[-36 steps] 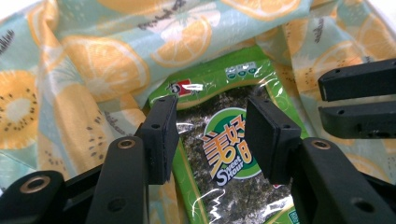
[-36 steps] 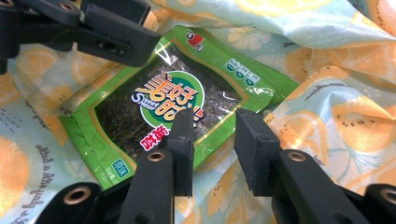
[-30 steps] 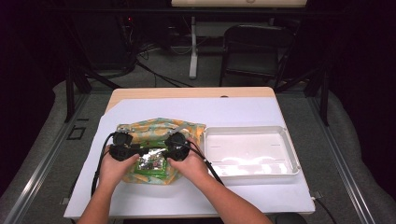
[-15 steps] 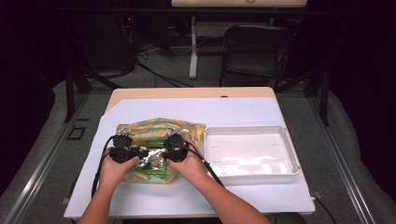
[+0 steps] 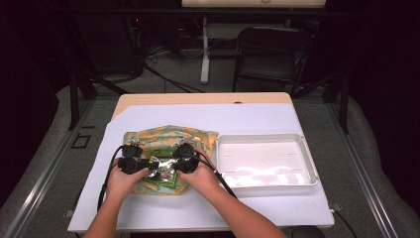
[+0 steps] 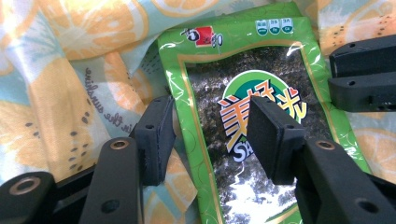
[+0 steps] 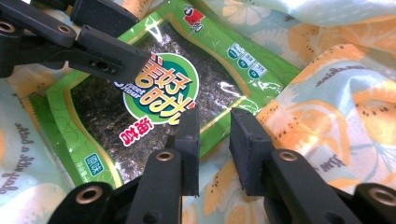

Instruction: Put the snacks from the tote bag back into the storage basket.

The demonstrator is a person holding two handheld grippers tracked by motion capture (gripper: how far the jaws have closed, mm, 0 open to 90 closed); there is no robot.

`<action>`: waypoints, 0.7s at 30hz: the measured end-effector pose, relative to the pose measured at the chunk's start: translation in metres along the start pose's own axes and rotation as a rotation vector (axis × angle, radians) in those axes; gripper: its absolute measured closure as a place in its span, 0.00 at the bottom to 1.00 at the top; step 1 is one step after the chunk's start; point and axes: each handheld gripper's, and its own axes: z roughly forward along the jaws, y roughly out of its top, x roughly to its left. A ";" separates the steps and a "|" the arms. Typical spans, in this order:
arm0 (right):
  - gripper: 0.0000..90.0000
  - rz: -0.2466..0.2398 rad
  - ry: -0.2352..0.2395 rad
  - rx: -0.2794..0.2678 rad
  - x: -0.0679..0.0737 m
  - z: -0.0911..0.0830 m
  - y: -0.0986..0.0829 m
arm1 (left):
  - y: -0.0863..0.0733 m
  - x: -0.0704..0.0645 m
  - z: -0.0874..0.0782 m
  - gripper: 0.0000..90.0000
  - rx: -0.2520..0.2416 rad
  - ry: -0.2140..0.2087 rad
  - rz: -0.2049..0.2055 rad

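One green seaweed packet (image 6: 252, 116) lies on one orange-print cloth (image 5: 148, 136), beside one white tray (image 5: 307, 163); the left gripper (image 6: 210, 135) and right gripper (image 7: 212, 140), both parted, straddle its edges, clasping nothing

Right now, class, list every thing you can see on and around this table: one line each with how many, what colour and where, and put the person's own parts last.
Seaweed snack packet: one, green with a dark window, lying on the cloth between the two grippers.
Cloth: one, orange and pale blue fruit print, crumpled at the table's left-middle.
Tray: one, white, right of the cloth.
Table: one, white sheet over a wooden top.
Chair: one, dark, on the floor beyond the table.
Left gripper: one, black, open astride the packet's edge.
Right gripper: one, black, open over the packet's other edge.
Hands: two, holding the grippers.
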 end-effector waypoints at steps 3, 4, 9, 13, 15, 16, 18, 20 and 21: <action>0.83 0.004 -0.002 0.004 0.000 0.000 -0.001 | 0.000 0.000 0.000 0.58 0.002 -0.003 0.000; 0.83 0.005 -0.002 0.004 0.000 0.000 -0.001 | 0.000 0.000 0.000 0.58 0.002 -0.003 0.000; 0.83 -0.012 -0.014 0.010 0.000 -0.002 -0.003 | 0.000 0.000 0.000 0.58 0.004 -0.015 -0.003; 0.85 -0.004 0.000 0.019 -0.002 -0.002 -0.003 | -0.001 -0.001 -0.001 0.57 0.003 -0.016 -0.005; 0.86 -0.011 0.000 0.027 -0.002 -0.003 -0.003 | -0.001 0.000 -0.001 0.57 0.002 -0.017 -0.003; 0.86 0.001 0.001 0.015 -0.002 -0.002 -0.004 | -0.001 0.000 -0.001 0.57 0.001 -0.017 -0.006; 0.87 0.010 0.001 0.000 -0.001 -0.001 -0.005 | -0.001 0.000 -0.001 0.57 0.000 -0.022 -0.014; 0.88 0.015 0.005 0.002 -0.001 -0.001 -0.005 | -0.001 0.000 -0.001 0.56 -0.002 -0.029 -0.017; 0.89 0.010 0.007 -0.001 -0.002 -0.001 -0.005 | -0.001 0.001 -0.002 0.56 -0.003 -0.033 -0.017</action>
